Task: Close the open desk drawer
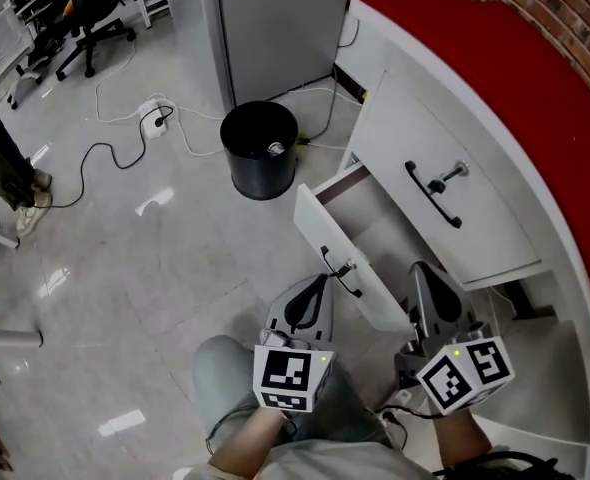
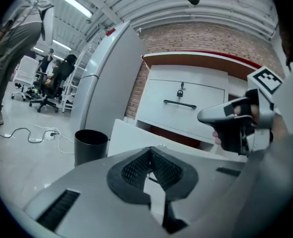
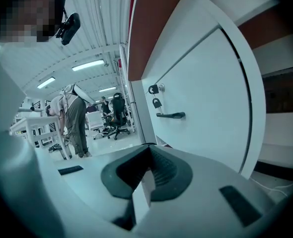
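Note:
The white desk [image 1: 445, 118] with a red top has its lower drawer [image 1: 347, 253] pulled out; the drawer's white front panel carries a black handle [image 1: 338, 268]. My left gripper [image 1: 321, 282] is shut and empty, its tips just short of that handle. In the left gripper view the drawer's panel [image 2: 131, 139] lies right beyond the closed left gripper [image 2: 151, 171]. My right gripper [image 1: 423, 271] is shut on nothing and hovers over the open drawer's right side, below the closed upper drawer front [image 1: 415, 158]. The right gripper [image 3: 147, 171] faces that closed front and its handle [image 3: 170, 115].
A black waste bin [image 1: 261, 149] stands on the floor left of the drawer. White and black cables [image 1: 125, 133] trail across the grey floor. Office chairs [image 1: 80, 28] are far back left. A person [image 3: 74, 123] stands by a table in the right gripper view.

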{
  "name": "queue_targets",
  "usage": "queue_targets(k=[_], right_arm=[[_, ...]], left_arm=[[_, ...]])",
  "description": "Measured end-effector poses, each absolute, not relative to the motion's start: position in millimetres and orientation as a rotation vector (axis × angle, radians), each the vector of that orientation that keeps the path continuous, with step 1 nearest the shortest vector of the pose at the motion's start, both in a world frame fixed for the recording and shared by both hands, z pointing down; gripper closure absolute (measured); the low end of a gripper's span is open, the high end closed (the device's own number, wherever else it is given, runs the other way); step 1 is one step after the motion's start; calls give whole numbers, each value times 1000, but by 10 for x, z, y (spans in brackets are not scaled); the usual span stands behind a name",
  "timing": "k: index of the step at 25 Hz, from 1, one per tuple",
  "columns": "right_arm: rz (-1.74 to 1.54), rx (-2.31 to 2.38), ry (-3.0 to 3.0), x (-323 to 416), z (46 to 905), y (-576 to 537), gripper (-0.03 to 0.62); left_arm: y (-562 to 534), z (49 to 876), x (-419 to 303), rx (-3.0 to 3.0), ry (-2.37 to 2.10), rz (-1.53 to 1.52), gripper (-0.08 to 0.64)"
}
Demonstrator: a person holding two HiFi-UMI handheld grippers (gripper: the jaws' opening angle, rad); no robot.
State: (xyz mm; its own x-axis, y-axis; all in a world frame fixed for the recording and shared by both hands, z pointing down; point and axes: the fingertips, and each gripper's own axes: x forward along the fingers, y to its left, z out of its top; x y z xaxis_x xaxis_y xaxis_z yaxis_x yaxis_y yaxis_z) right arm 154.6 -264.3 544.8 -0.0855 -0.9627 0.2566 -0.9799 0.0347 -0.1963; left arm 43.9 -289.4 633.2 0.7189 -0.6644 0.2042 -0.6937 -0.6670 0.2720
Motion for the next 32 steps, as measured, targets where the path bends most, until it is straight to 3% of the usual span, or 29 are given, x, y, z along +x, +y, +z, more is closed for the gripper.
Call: queue_targets(k=[18,21,32], right_arm=[[504,2304,-1918,2249,5756,-2058,594],[505,2324,-1898,2307,5772,-2000,594],[526,2341,-1880,2415,5883,-1973,594]], left_arm=[[-2623,6620,990,2762,-708,242,544],[-2612,6643,1057,2784,-669,253,498],[-2629,6642,1128,2855,-535,242,497]])
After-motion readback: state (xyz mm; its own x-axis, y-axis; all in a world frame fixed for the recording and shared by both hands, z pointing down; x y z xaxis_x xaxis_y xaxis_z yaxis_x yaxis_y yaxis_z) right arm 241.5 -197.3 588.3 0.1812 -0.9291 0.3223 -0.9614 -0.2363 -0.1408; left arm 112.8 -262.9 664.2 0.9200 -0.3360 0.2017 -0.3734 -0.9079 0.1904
